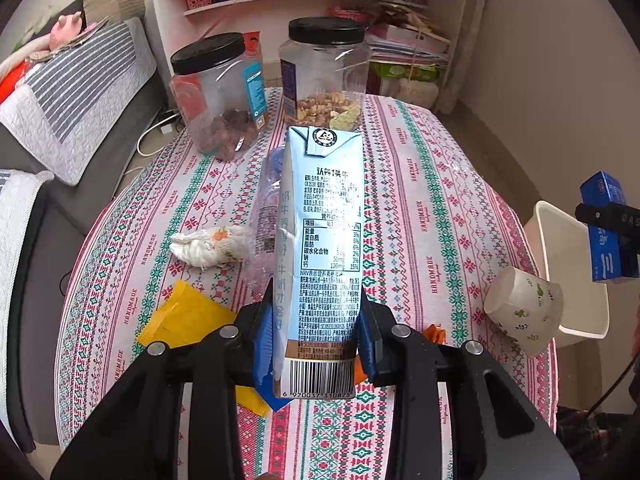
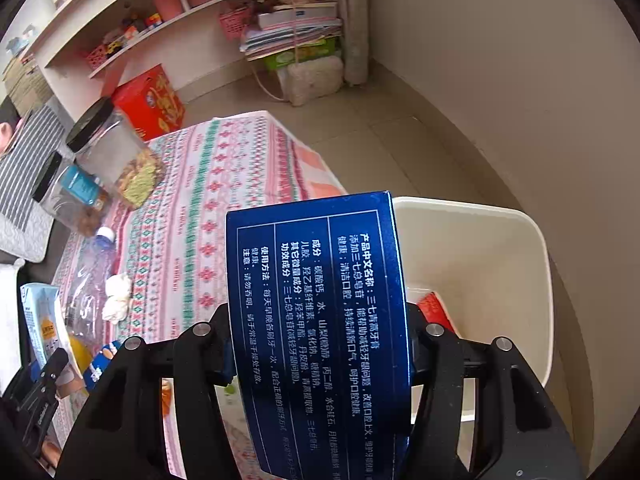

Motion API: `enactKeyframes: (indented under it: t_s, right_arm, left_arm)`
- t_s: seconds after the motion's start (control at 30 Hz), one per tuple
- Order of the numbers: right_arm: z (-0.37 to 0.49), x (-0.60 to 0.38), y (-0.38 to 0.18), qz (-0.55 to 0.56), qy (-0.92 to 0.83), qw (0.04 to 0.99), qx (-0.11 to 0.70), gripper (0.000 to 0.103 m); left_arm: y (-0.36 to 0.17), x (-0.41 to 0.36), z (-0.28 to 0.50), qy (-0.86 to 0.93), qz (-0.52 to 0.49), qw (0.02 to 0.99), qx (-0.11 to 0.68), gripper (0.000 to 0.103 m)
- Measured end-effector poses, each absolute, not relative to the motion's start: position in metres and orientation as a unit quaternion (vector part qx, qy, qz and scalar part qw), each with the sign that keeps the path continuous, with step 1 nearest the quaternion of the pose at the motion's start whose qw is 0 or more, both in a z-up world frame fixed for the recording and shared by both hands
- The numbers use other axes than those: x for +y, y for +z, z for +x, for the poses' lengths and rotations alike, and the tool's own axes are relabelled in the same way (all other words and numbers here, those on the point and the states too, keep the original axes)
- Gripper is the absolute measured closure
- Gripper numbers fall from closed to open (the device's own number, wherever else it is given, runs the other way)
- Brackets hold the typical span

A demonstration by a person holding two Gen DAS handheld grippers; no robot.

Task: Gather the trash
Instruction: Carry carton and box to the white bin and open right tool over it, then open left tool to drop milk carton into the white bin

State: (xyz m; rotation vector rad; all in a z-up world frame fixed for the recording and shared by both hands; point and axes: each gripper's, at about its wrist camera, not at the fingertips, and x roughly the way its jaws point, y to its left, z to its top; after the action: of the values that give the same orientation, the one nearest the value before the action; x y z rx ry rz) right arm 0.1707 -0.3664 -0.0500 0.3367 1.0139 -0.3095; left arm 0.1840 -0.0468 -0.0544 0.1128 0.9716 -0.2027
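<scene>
On tablecloth [image 1: 420, 208], two jars [image 1: 218, 96] (black-lidded), one cup [image 1: 524, 310]

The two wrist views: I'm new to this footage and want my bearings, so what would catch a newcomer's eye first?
Each gripper clamps a carton: the left gripper holds a pale blue milk carton upright above the patterned tablecloth, and the right gripper holds a dark blue box beside the white bin off the table's edge. Behind stand two black-lidded clear jars, with a crumpled tissue and tipped paper cup lying on the cloth.
</scene>
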Motion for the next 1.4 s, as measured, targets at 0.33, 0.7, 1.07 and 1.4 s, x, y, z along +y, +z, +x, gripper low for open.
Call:
enactKeyframes:
  t_s: [0.33, 0.7, 1.07, 1.4]
  right_arm:
    - [0.147, -0.43, -0.071, 0.193, -0.191, 0.817, 0.509, 0.048]
    - [0.107, -0.49, -0.083, 0.226, -0.225, 0.79, 0.523, 0.028]
    - [0.045, -0.563, -0.094, 0.271, -0.263, 0.768, 0.517, 0.01]
    - [0.024, -0.582, -0.091, 0.279, -0.271, 0.77, 0.506, 0.01]
  left_arm:
    - [-0.046, -0.091, 0.168, -0.127, 0.079, 0.881, 0.449, 0.069]
    - [-0.028, -0.193, 0.161, -0.184, 0.081, 0.874, 0.442, 0.068]
    - [-0.044, -0.323, 0.151, -0.243, 0.088, 0.844, 0.469, 0.069]
    - [-0.038, -0.389, 0.141, -0.278, 0.107, 0.837, 0.459, 0.069]
